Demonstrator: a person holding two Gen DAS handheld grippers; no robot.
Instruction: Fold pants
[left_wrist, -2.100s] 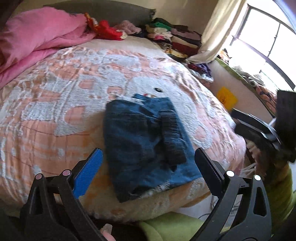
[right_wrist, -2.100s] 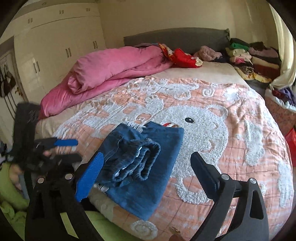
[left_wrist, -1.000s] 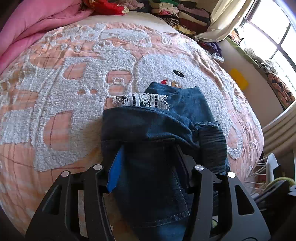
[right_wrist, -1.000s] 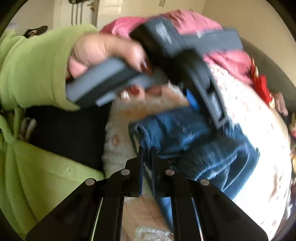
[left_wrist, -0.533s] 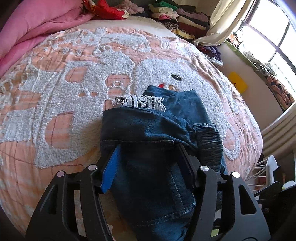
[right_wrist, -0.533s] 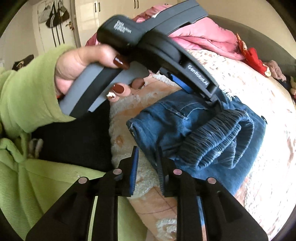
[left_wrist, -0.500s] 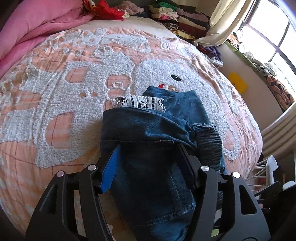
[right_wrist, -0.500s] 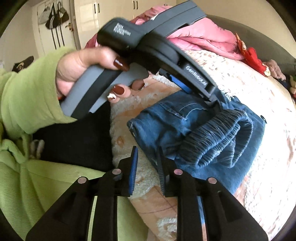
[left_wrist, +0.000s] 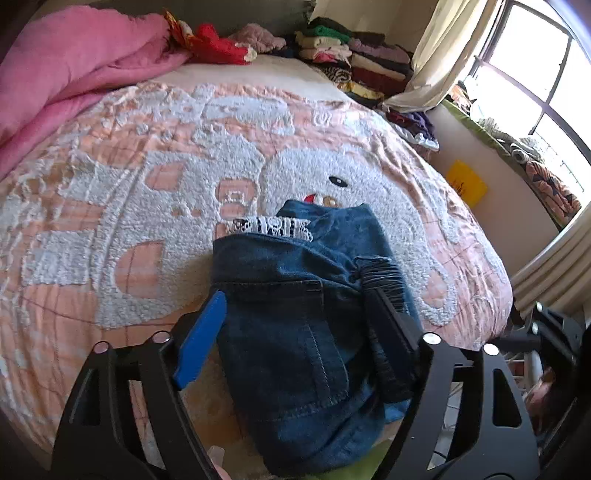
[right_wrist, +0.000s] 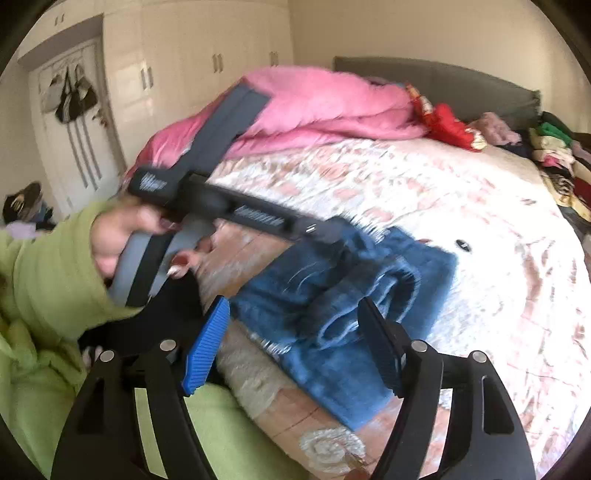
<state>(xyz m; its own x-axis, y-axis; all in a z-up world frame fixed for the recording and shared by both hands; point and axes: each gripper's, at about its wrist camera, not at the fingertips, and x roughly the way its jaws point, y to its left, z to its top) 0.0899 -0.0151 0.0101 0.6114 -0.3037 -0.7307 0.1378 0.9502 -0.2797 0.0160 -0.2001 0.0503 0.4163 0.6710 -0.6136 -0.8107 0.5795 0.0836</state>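
The blue denim pants (left_wrist: 295, 314) lie folded in a small bundle at the near edge of the bed, with a white lace hem showing at the far side and a dark ribbed waistband on the right. My left gripper (left_wrist: 295, 325) is open, its jaws wide on either side of the bundle just above it. In the right wrist view the pants (right_wrist: 343, 291) lie ahead and my right gripper (right_wrist: 295, 332) is open and empty above their near end. The left gripper's body crosses that view, held by a hand in a green sleeve.
The bed carries an orange and white textured bedspread (left_wrist: 147, 184). A pink duvet (left_wrist: 66, 70) lies at the far left, red clothes (left_wrist: 218, 44) and stacks of folded clothes (left_wrist: 351, 62) by the headboard. A window (left_wrist: 535, 74) is at the right, wardrobes (right_wrist: 177, 74) at the left.
Both grippers have opened and drawn back from the pants. The right gripper, nearly closed at the bundle's edge before, now stands wide open and its view has swung up toward the bed.
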